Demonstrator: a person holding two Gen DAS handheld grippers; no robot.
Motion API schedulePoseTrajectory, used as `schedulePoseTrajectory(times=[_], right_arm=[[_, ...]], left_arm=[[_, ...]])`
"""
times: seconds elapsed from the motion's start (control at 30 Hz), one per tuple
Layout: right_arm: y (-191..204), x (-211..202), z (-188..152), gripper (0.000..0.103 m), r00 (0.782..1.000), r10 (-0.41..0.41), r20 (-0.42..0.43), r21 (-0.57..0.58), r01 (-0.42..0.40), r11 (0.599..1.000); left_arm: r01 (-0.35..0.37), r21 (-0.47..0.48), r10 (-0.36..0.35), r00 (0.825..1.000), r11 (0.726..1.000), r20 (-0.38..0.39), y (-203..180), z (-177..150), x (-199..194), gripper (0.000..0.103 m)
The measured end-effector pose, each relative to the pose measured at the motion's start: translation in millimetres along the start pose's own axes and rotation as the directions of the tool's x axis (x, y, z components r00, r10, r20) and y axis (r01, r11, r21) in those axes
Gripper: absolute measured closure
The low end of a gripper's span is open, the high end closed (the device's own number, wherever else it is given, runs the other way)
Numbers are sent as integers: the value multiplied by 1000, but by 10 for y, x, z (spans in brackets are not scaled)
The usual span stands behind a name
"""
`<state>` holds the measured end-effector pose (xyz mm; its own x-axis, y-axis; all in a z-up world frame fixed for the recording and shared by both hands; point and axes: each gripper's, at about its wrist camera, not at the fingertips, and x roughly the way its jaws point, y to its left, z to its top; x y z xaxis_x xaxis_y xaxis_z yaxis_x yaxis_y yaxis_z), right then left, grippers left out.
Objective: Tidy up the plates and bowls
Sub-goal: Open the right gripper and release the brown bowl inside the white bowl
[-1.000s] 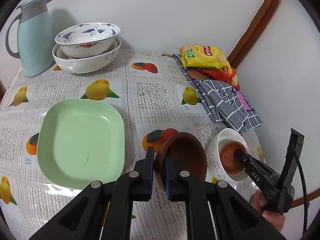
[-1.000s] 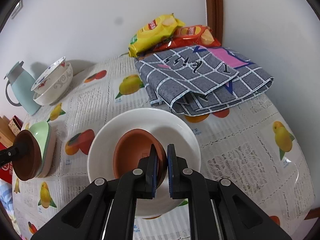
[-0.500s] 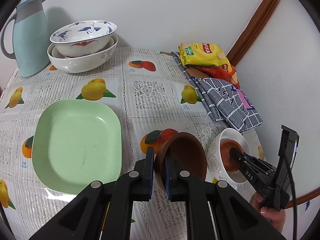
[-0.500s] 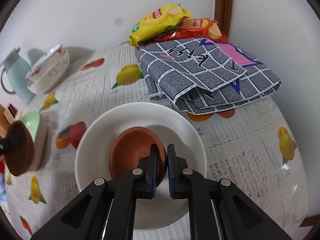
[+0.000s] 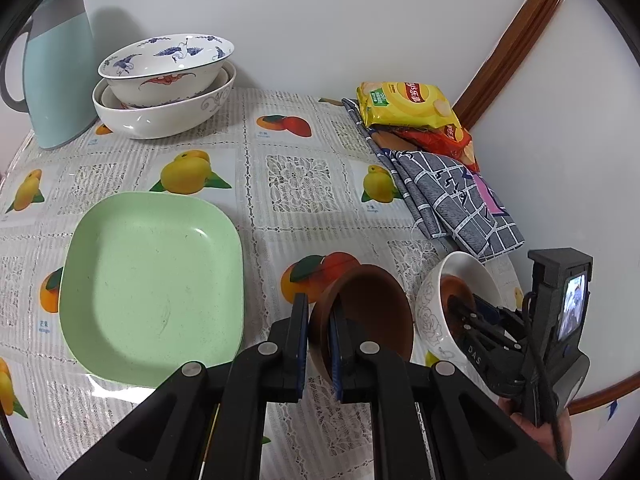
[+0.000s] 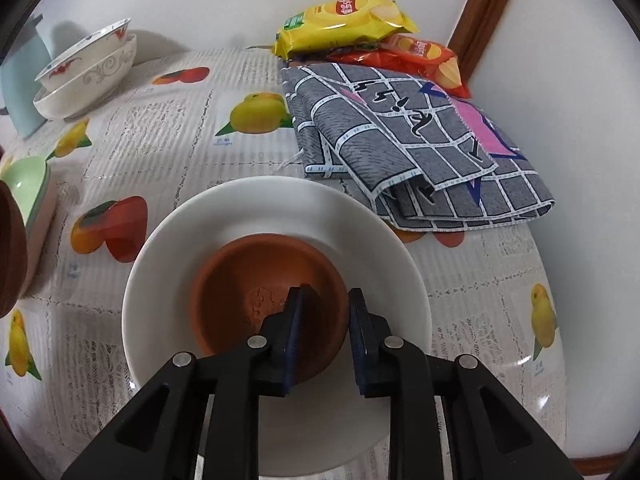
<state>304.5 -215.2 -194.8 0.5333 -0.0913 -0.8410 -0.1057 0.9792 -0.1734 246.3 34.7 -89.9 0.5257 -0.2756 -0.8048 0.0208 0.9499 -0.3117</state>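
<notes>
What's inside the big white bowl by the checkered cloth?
A small brown bowl sits inside the white bowl. The right claw straddles its near rim, open. The brown bowl covers the white bowl's bottom, so what lies under it cannot be seen.

My left gripper (image 5: 319,332) points steeply down, jaws clamped tight. My right gripper (image 6: 325,322) also angles down; its jaws have just been opening.
</notes>
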Motion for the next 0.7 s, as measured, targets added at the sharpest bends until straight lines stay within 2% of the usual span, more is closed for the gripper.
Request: schedulePoseTrajectory(times=[0.1,0.13,0.33,0.57,0.7], right_arm=[[-13,-13,7,76,1000,-1,0,-3,1,1000],[-8,-28,8,69,1000,-6,4,-6,6,1000],[-36,-291,-5,54,997,-1,77,0,1,1000],[-178,-679,-121,49,986,3,168,37,-10,999],[-312,-891,-269,38,970,20,244,57,-35,998]], left_arm=[[0,4,0,1000,1000,4,2,-12,-35,93],[0,5,-1,1000,1000,7,1,-15,-51,93],[8,14,-8,1000,1000,15,-47,-40,-123,93],[13,39,-14,1000,999,20,-240,-101,-184,93],[3,57,-5,1000,998,31,-409,-133,-208,93]])
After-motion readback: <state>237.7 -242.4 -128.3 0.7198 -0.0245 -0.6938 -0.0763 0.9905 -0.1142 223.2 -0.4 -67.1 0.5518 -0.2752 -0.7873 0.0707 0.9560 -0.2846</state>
